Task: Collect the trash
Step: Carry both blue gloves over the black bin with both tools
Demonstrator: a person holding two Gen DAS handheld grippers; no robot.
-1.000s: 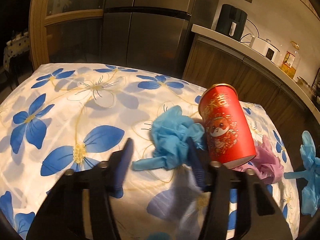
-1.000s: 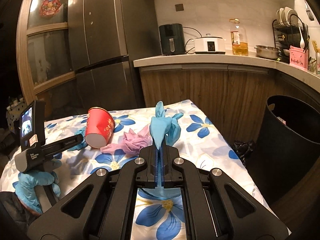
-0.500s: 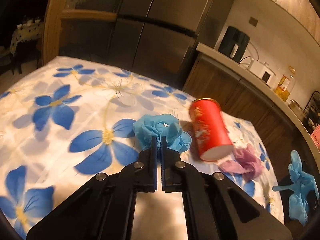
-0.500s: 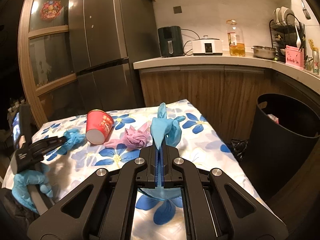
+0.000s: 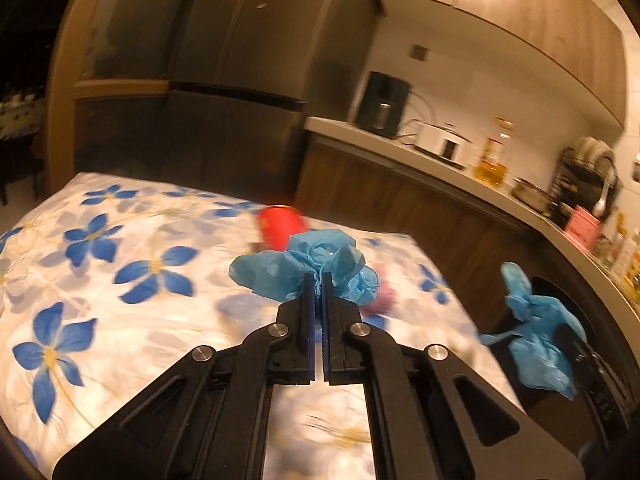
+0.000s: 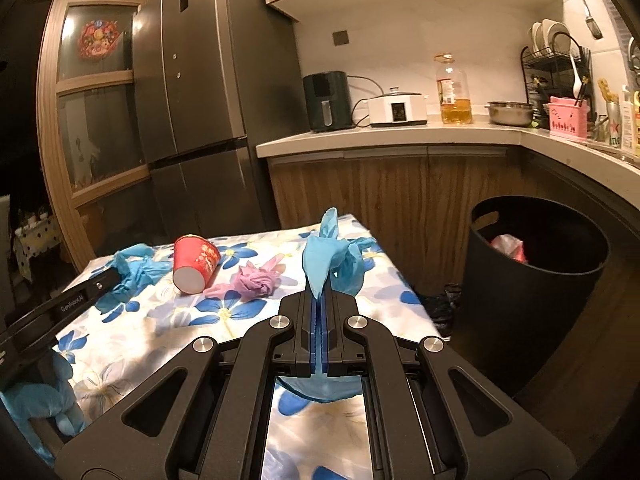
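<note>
My left gripper (image 5: 316,280) is shut on a crumpled blue glove (image 5: 304,266) and holds it above the flowered table (image 5: 120,312). It also shows in the right wrist view (image 6: 138,272). My right gripper (image 6: 319,300) is shut on another blue glove (image 6: 326,258), held above the table's right part; that glove shows at the right of the left wrist view (image 5: 536,320). A red paper cup (image 6: 196,262) lies on its side on the table, with a crumpled purple glove (image 6: 258,282) beside it. A black trash bin (image 6: 532,276) stands on the floor right of the table.
A dark fridge (image 6: 208,112) stands behind the table. A wooden counter (image 6: 400,140) with an air fryer, a cooker, an oil bottle and a dish rack runs along the back and right. A dark bag (image 6: 444,304) lies on the floor between table and bin.
My left gripper closed on the blue glove beside the cup and lifted it off the table, swinging right. My right gripper kept its glove and moved back, toward the bin side.
</note>
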